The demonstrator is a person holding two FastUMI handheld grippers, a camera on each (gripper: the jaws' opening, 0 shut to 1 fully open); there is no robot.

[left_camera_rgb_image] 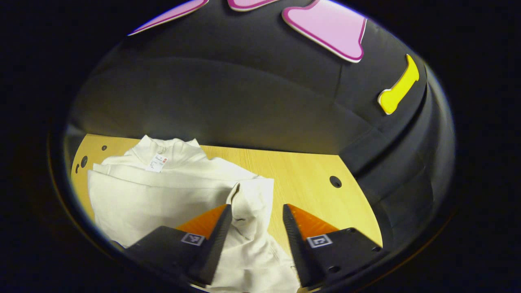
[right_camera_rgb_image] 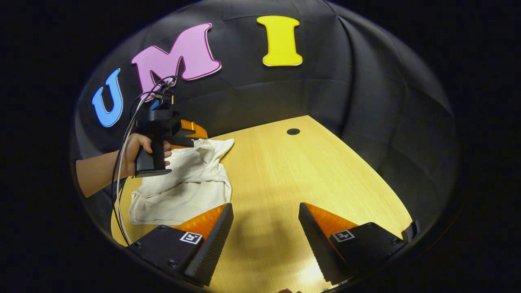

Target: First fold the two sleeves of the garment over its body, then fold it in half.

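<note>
A cream long-sleeved garment lies on the wooden table, its collar and white label at the far side. A bunched sleeve end rests on its right edge. My left gripper hovers open just above that sleeve end; the fingers stand wide apart and do not press the cloth. In the right gripper view a hand holds the left gripper over the garment. My right gripper is open over bare table to the right of the garment, with nothing between its fingers.
The table has round holes near its back edge. Black cloth walls close in behind and to the right. Cables hang from the left gripper's handle. Bare wood stretches right of the garment.
</note>
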